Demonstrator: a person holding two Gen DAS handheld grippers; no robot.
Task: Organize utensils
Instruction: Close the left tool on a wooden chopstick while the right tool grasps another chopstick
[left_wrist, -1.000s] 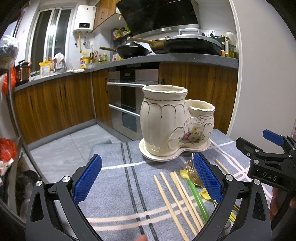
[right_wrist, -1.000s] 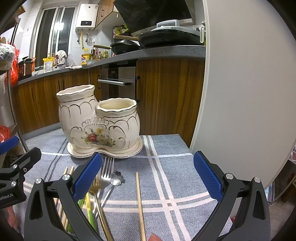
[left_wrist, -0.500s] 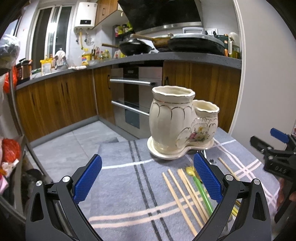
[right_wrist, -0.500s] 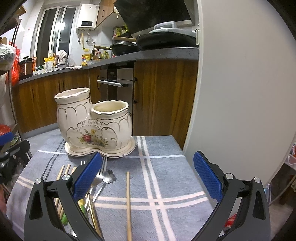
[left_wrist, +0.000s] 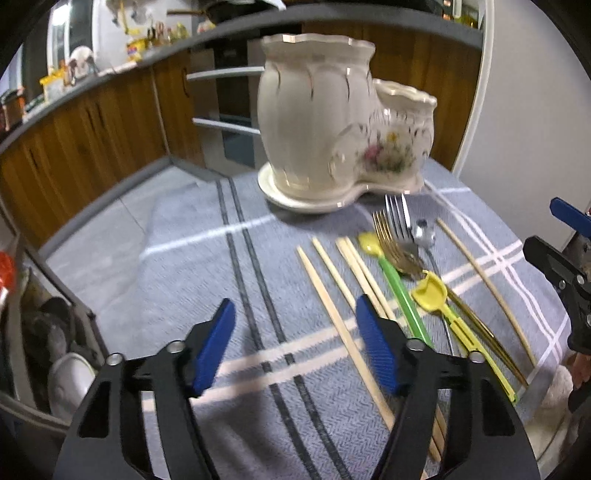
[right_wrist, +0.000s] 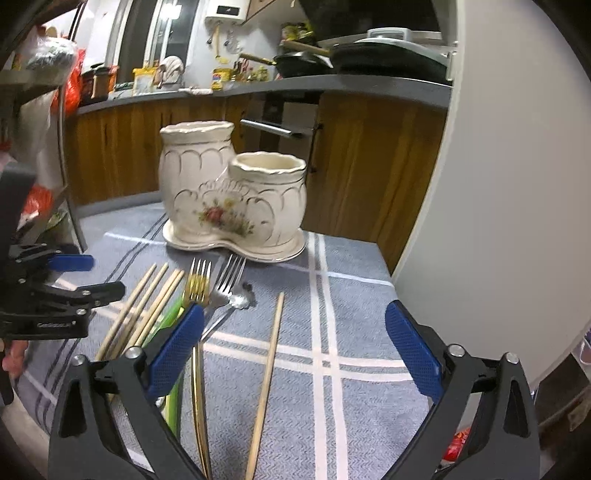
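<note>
Lying loose, utensils (left_wrist: 402, 273) (wooden, gold, steel, yellow-green) beside cream holder (left_wrist: 332, 122).

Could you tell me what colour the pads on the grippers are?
Blue, on black frames; clearest in the right wrist view.

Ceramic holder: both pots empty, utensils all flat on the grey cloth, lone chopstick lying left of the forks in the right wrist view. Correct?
Wrong side. In the right wrist view the lone chopstick lies right of the forks. The ceramic holder shows nothing sticking out, utensils flat on the grey cloth.

Chopsticks (left_wrist: 325, 291), forks (left_wrist: 397, 229), yellow spoons (left_wrist: 430, 291) flat beside cream ceramic holder (left_wrist: 332, 122)
</note>
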